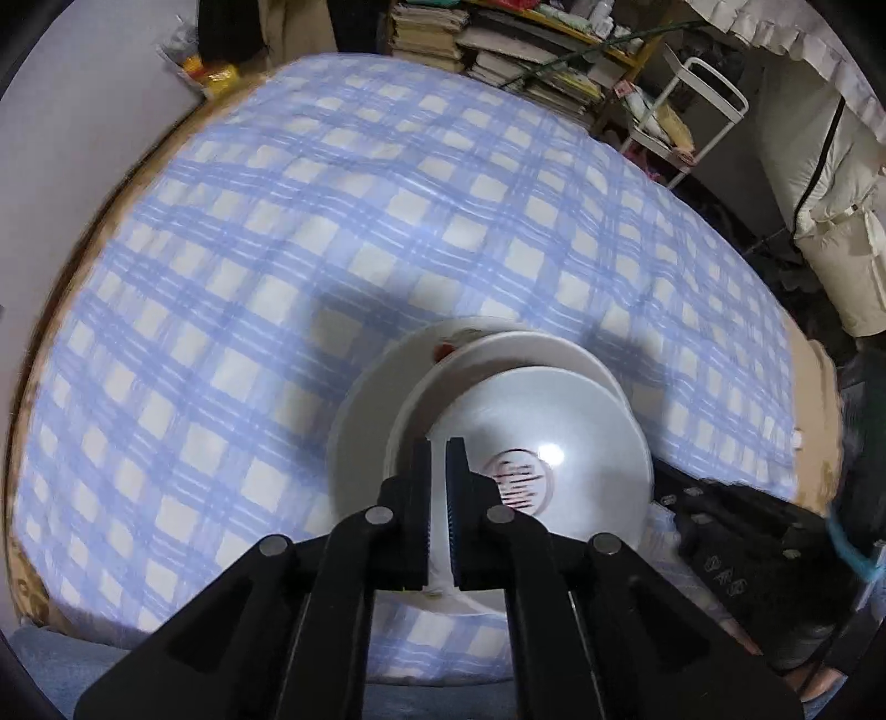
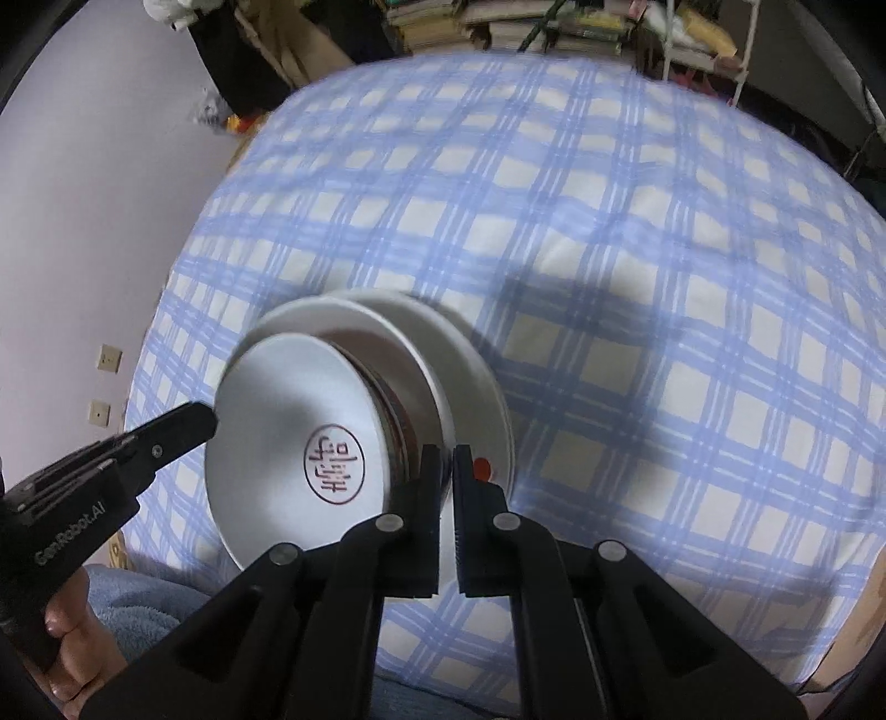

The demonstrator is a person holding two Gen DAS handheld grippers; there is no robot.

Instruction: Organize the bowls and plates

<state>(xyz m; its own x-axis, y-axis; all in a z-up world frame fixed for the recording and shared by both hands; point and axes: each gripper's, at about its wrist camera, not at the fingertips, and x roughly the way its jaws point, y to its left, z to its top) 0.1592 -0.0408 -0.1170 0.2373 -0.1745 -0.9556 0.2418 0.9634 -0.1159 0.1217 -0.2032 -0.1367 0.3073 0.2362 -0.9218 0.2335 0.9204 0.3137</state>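
1. Two grippers grip one stack of white dishes above a blue checked cloth (image 1: 277, 249).
2. Stack content: a small bowl (image 2: 293, 426) with a red round mark on its inner bottom sits in a larger bowl (image 2: 410, 354), which sits on a plate (image 2: 482, 382).
3. Left gripper (image 1: 438, 443): fingers narrow, pinching the near rim of the stack; which dish the pads clamp cannot be told.
4. Right gripper (image 2: 447, 451): fingers narrow, closed on the plate rim beside a red spot.
5. Stack position: near edge of the cloth, tilted in both views.
6. Background: shelves of books (image 1: 498, 50) and a white rack (image 1: 698, 105) stand beyond the cloth.
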